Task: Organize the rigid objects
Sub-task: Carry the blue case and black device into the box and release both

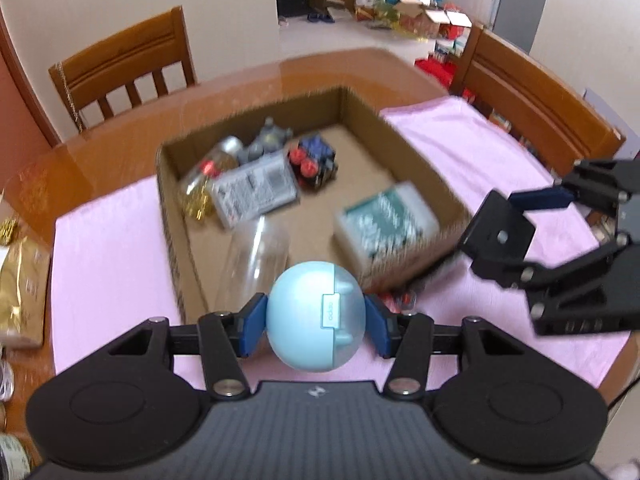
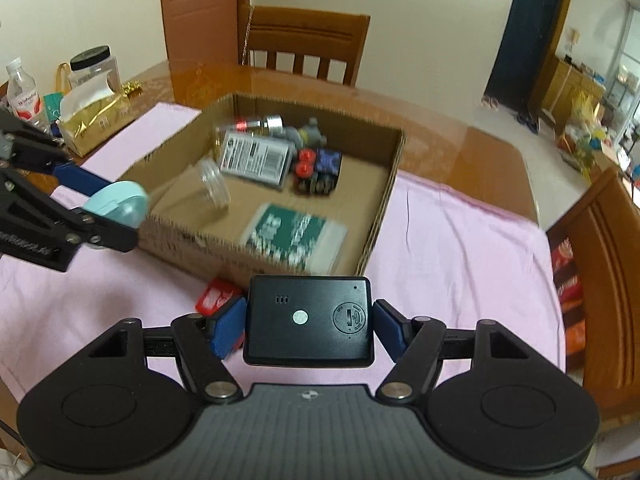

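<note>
The left gripper [image 1: 316, 326] squeezes a round blue ball [image 1: 316, 316] just in front of the cardboard box [image 2: 384, 196]. The right gripper [image 2: 310, 326] squeezes a black gadget [image 2: 310, 320] (maybe a timer) over the pink cloth [image 2: 460, 248].

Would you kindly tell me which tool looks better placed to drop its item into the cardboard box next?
Probably the left tool. Its light blue egg-shaped case already sits at the near wall of the cardboard box, while the right tool, holding the black device, is further back over the pink cloth.
</note>
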